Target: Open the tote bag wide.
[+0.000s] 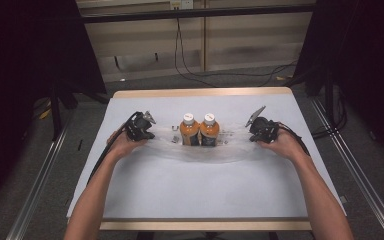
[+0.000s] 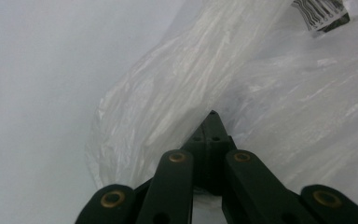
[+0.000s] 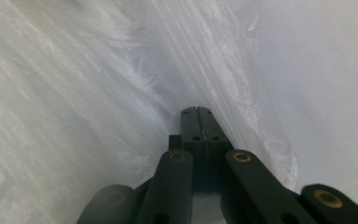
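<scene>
Two orange bottles with white caps, one [image 1: 190, 132] beside the other [image 1: 209, 132], stand upright mid-table inside a clear plastic bag [image 1: 205, 153] spread flat around them. My left gripper [image 1: 151, 133] sits at the bag's left end. Its jaws are shut [image 2: 213, 117] and pinch a bunched fold of the film [image 2: 177, 88]. At the bag's right end my right gripper [image 1: 252, 136] is shut too [image 3: 197, 112], with stretched film [image 3: 121, 93] caught at its tips. Both grippers rest low on the table, pointing inward at the bottles.
A white cover [image 1: 190, 190] lies over the wooden table, whose bare edges show front and back. A barcode label [image 2: 320, 11] shows through the film. Black frames and cables [image 1: 230, 75] stand on the floor beyond the far edge.
</scene>
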A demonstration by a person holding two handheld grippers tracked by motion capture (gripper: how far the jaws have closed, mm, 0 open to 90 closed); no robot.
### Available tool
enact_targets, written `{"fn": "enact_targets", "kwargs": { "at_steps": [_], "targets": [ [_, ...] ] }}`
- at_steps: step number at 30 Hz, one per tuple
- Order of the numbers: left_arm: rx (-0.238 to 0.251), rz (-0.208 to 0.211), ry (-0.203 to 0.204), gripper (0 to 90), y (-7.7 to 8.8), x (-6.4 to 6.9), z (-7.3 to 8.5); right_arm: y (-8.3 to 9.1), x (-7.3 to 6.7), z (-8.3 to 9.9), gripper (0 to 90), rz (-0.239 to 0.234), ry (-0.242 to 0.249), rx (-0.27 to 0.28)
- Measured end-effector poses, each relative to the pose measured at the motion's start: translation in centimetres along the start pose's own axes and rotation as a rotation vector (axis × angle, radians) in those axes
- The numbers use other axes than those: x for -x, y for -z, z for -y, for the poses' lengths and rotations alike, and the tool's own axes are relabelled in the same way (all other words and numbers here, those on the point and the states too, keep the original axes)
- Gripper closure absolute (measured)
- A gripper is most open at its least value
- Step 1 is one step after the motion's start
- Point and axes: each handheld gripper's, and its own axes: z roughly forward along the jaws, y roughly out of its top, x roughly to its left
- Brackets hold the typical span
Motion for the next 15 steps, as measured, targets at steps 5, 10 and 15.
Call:
{"fn": "enact_targets", "kwargs": {
  "at_steps": [5, 10, 15],
  "targets": [
    [0.006, 0.009, -0.001, 90.0, 0.3, -0.1, 0.5, 0.5, -0.5, 0.4, 90.0, -0.042, 0.039, -0.016],
    [0.019, 0.016, -0.016, 90.0, 0.8, 0.4, 1.4, 0.5, -0.7, 0.6, 90.0, -0.032, 0.037, -0.003],
    [0.043, 0.033, -0.011, 90.0, 1.1, 0.6, 2.1, 0.5, -0.6, 1.3, 90.0, -0.039, 0.008, 0.041]
  ]
}}
